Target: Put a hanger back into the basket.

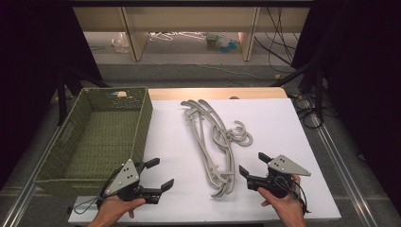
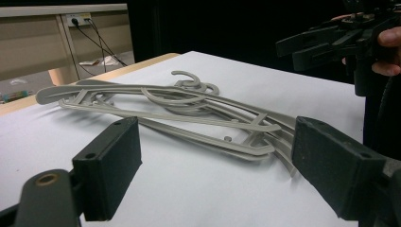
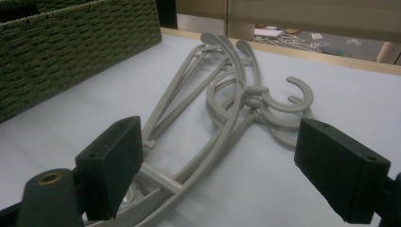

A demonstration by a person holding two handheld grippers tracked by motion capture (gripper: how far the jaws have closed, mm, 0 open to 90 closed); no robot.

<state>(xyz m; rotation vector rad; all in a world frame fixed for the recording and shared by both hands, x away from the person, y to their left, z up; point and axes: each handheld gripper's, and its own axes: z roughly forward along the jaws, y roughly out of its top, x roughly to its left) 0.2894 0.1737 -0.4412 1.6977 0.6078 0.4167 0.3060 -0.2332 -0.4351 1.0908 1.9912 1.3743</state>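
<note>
Centrally in the high view, a pile of grey plastic hangers (image 1: 215,142) is lying on the white table (image 1: 293,142), hooks curling toward the right. The left gripper (image 1: 158,175) and right gripper (image 1: 253,164) are flanking it, both spread wide and gripping nothing.

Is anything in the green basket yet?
No, in the high view the woven green basket shows a bare floor, and the grey hangers lie on the white table.
</note>
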